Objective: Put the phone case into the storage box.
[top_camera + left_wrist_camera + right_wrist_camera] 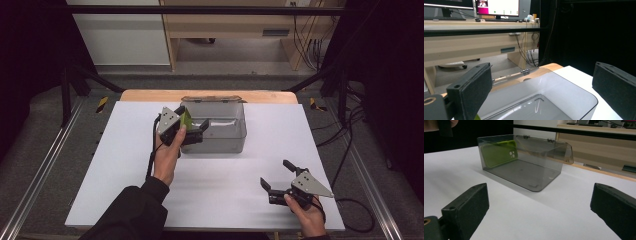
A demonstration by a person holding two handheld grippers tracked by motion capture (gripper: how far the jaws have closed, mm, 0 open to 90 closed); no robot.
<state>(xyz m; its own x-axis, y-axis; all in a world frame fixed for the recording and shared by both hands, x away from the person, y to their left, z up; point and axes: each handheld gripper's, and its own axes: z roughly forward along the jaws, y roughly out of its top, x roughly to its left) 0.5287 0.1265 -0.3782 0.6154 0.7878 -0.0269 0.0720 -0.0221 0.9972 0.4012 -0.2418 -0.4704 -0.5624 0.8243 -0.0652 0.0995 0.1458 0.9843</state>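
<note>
A clear grey plastic box (220, 131) stands at the back middle of the white table (115, 190), its hinged lid (546, 143) tipped open to the rear. Inside it a green phone case (498, 153) leans on edge against one end wall; the high view shows that case (186, 119) at the box's left end. My left gripper (200, 131) hovers over that left end, open, with nothing between its jaws; its own view looks down past the box's rim (584, 96). My right gripper (275, 172) rests open near the table's front right, pointing at the box (524, 173).
Bare white tabletop lies between the box and my right gripper. A wooden strip (150, 95) edges the table's back. Beyond it stand a wooden desk (474, 42) with monitors and hanging cables (305, 45). Metal rails (40, 170) run along both sides.
</note>
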